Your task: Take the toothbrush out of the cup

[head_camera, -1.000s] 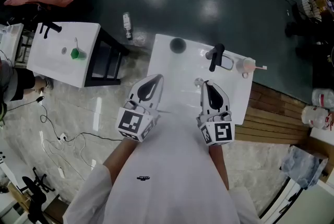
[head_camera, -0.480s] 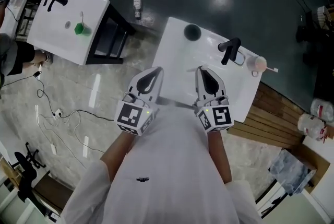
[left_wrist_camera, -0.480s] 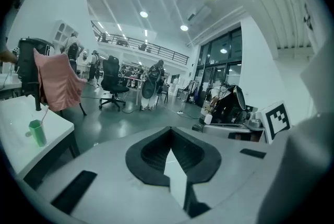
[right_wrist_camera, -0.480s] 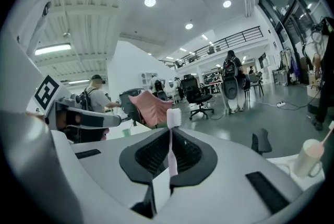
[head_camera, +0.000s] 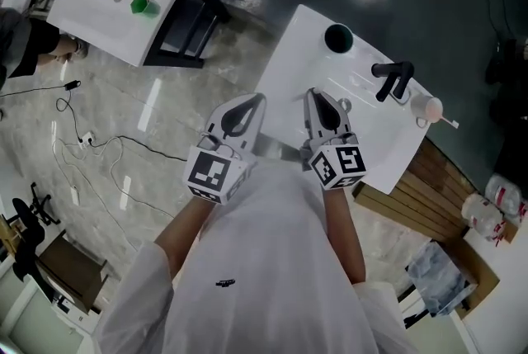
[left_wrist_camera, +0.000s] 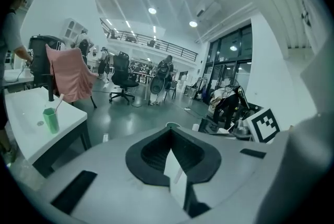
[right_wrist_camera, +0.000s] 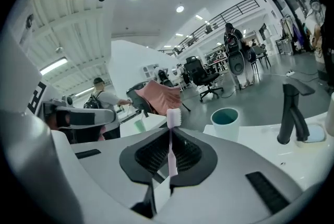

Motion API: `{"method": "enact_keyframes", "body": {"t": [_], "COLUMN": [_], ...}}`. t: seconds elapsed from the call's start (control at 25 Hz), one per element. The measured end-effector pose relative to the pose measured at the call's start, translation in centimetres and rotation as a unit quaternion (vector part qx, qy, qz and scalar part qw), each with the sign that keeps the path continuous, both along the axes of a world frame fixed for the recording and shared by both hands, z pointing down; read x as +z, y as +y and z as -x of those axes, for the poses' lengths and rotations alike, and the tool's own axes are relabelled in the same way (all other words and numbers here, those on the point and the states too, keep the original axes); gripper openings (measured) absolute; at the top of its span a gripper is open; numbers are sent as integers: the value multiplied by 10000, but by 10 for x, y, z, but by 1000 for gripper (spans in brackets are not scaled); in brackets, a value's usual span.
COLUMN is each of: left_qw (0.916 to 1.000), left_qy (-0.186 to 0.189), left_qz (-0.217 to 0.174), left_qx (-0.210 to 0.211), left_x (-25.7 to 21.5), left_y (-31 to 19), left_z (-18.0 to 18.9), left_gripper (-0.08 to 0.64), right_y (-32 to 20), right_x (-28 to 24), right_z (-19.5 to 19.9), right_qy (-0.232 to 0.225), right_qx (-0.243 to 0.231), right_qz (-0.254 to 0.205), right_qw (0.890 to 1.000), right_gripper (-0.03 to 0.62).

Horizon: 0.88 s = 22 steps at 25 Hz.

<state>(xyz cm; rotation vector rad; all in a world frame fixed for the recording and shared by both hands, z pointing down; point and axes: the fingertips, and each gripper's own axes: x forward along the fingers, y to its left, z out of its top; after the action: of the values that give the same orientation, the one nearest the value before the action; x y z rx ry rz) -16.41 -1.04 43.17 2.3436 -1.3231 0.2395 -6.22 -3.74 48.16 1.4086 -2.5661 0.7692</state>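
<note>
A pink toothbrush (right_wrist_camera: 171,151) stands upright between the jaws of my right gripper (right_wrist_camera: 171,133), its white bristle head (right_wrist_camera: 174,116) sticking up past the tips. That gripper (head_camera: 314,95) is shut on it, above the white sink table (head_camera: 289,63). The cup (right_wrist_camera: 225,120), white outside and teal inside, stands empty beyond the jaws, at the table's far corner (head_camera: 338,37). My left gripper (head_camera: 250,102) hovers just off the table's left edge, jaws together with nothing between them (left_wrist_camera: 170,134). I cannot make out the toothbrush in the head view.
A black faucet (head_camera: 393,79) rises at the sink's right, with a pale pink cup (head_camera: 427,106) holding a stick beyond it. A second white table (head_camera: 115,10) at the far left carries a green cup (left_wrist_camera: 50,119). Cables (head_camera: 82,146) trail across the floor.
The head view has swung, so the sink table now sits higher and further right. Both grippers keep much the same place relative to it, and the right one still holds the toothbrush.
</note>
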Motion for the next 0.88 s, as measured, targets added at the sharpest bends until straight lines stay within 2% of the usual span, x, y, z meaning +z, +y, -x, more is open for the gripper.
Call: {"method": "enact_keyframes", "body": {"t": [0.2, 0.48, 0.88], "left_qw": [9998, 9990, 9978], "left_qy": [47, 98, 89], "left_qz": [166, 384, 632], "left_qx": [-84, -229, -161], "left_x": [16, 32, 56], "left_y": [5, 12, 12], "left_z": [7, 14, 11], "left_gripper": [3, 3, 3], "right_y": [-4, -9, -29], "right_x": [29, 76, 119], "right_z": [20, 26, 28], "right_qy": [-118, -433, -610], "right_qx": [-127, 54, 255], "right_qz": [323, 1013, 1498], "right_qw": [9993, 9939, 9865], "right_gripper": [12, 12, 12]}}
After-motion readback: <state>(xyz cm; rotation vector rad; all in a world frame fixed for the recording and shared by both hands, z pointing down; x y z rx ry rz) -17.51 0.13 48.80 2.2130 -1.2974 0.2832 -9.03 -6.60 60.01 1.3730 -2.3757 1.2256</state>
